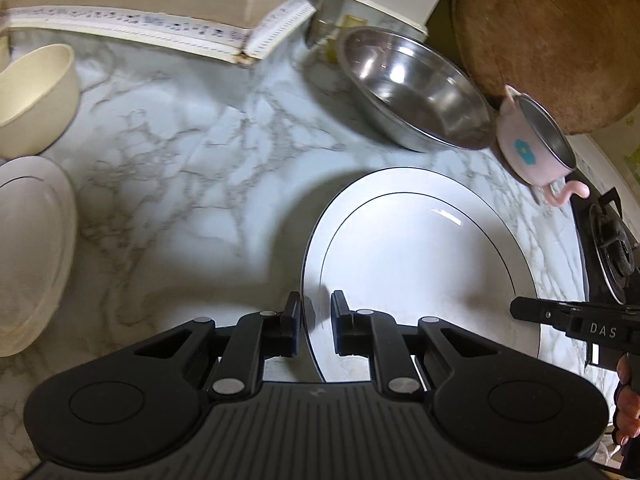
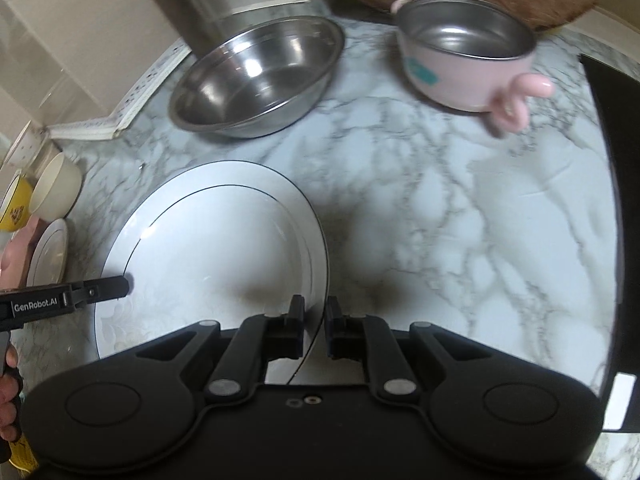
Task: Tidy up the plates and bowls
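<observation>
Soft overhead light leaves the marble counter (image 1: 192,184) evenly bright, glints off the steel bowl (image 2: 260,80), throws dark shadows beside the white plate (image 2: 208,248), while fisheye edges bend and blur, perhaps from motion.

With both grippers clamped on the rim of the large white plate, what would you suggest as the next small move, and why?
Probably carry the large white plate toward the smaller white plate for stacking: left gripper and right gripper pinch opposite rims, and bare marble countertop lies between.
</observation>
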Action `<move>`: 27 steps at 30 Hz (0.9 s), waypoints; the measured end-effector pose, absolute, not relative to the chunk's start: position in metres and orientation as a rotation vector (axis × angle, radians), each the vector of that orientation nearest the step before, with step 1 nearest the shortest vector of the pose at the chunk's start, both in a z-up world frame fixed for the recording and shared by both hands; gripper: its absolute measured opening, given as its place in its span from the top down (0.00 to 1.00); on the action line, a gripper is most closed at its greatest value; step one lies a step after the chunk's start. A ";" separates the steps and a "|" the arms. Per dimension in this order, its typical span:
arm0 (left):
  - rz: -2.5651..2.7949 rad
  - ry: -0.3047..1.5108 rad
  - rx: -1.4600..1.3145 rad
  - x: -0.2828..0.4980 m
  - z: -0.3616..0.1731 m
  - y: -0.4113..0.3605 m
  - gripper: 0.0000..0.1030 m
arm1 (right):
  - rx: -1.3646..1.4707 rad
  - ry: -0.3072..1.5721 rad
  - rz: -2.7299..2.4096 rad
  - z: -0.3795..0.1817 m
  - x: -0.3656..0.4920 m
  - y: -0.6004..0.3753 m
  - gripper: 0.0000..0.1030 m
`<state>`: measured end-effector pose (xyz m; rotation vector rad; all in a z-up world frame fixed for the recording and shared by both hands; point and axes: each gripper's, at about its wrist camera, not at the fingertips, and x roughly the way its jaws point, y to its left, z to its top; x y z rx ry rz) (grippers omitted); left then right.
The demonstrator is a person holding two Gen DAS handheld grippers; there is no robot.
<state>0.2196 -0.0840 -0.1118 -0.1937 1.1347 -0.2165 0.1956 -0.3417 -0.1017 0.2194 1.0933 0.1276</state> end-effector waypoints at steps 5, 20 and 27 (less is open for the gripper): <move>-0.203 1.125 -0.193 0.218 -0.112 -0.079 0.86 | 0.211 1.094 0.132 -0.107 0.200 -0.334 0.89; -0.194 1.105 -0.195 0.217 -0.113 -0.073 0.86 | 0.159 1.082 0.059 -0.098 0.200 -0.330 0.75; -0.198 1.062 -0.160 0.210 -0.101 -0.072 0.86 | 0.099 1.051 0.025 -0.086 0.191 -0.325 0.71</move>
